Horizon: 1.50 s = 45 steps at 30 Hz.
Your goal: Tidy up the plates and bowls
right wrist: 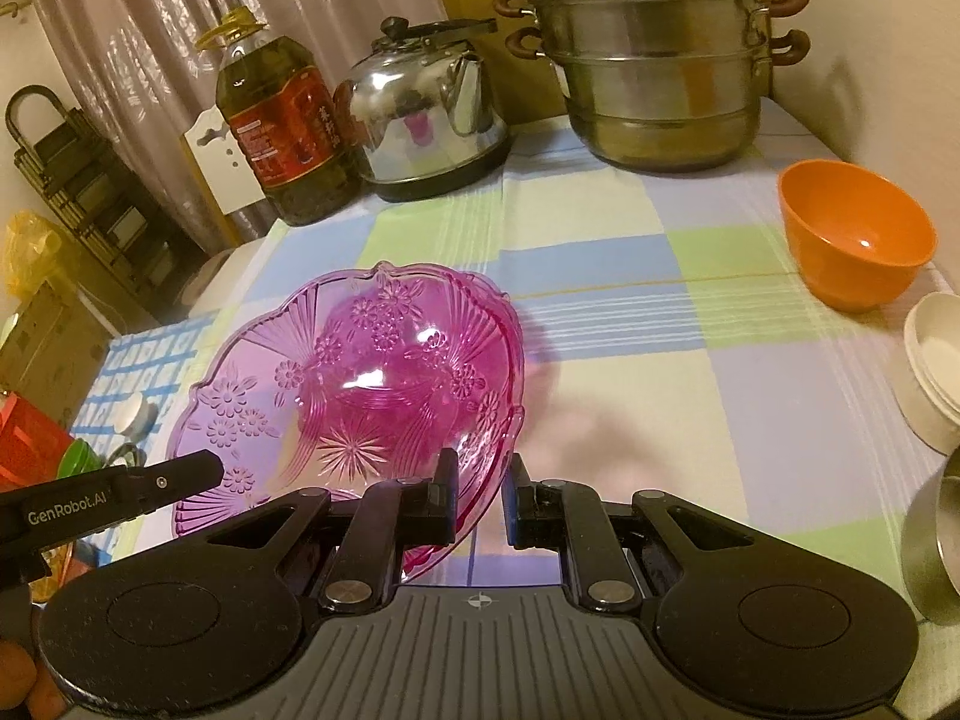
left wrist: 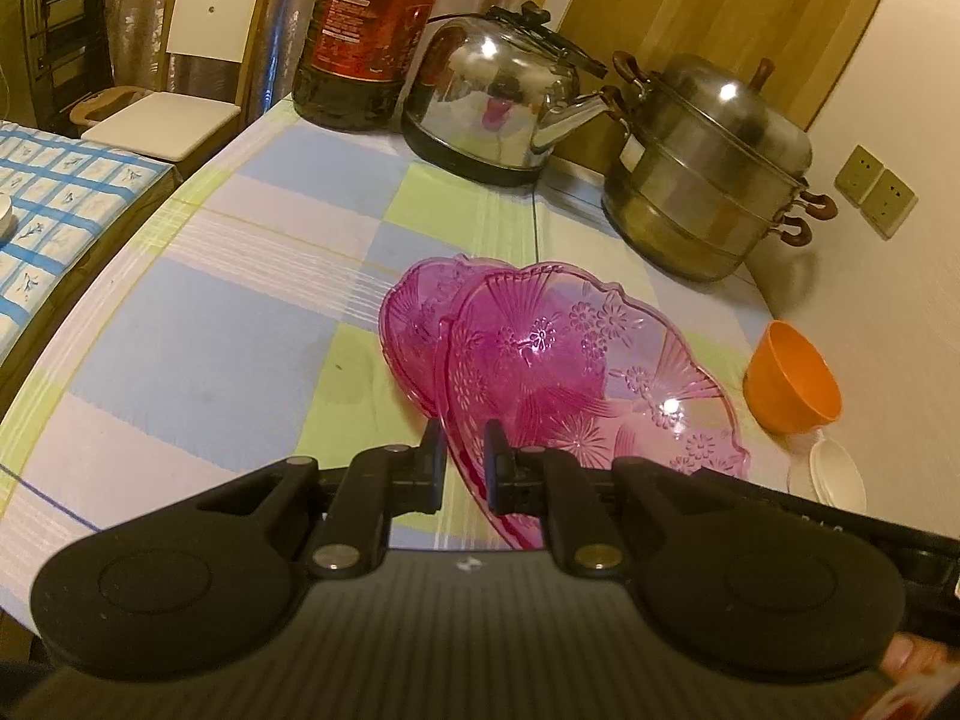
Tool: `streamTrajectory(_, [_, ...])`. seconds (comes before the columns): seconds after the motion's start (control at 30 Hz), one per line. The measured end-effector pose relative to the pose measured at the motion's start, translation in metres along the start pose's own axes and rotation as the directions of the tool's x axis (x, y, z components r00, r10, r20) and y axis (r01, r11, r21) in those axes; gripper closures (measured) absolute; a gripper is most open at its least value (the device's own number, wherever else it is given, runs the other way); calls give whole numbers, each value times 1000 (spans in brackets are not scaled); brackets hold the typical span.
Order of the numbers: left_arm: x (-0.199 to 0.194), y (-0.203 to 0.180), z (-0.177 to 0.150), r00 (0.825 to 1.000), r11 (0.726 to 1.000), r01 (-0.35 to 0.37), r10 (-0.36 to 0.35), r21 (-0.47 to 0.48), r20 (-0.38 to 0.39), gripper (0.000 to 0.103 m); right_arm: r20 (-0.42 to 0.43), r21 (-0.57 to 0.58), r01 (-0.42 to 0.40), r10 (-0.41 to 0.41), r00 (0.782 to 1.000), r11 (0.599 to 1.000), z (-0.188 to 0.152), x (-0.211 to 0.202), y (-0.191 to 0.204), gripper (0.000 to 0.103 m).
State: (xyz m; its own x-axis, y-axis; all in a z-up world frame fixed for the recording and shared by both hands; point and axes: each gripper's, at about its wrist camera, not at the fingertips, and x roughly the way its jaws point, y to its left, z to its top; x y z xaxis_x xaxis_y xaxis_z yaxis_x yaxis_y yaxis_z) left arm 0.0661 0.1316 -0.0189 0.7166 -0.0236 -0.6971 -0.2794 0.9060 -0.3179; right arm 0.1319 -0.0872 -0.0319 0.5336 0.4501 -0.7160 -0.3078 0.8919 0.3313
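Left tool (left wrist: 465,456) view alone shows a second pink plate (left wrist: 414,324).

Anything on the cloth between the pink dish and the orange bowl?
No. In the right wrist view, only bare checked cloth lies between the pink dish and the orange bowl.

A table (right wrist: 630,276) under a cloth checked in blue, green and white carries everything. Along its far edge stand an oil bottle (right wrist: 282,120) at the left corner, a steel kettle (right wrist: 420,126) beside it, and a stacked steel steamer pot (right wrist: 654,60) toward the right. Near the right edge sit an orange bowl (right wrist: 852,234) and, just nearer, stacked white bowls (right wrist: 936,360); a pink glass plate (left wrist: 420,324) lies mid-table.
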Motion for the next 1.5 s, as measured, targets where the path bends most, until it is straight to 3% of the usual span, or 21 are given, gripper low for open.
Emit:
streamTrajectory(0.77, [88,17,51,999,999,-37,37,19,-22,92,-44,-7,21,-21,999,1000,54,87,-1,88])
streamTrajectory(1.5, [117,26,48,997,998,-54,56,31,-45,92,-87,-56,43,-47,995,998,52,118,0,87])
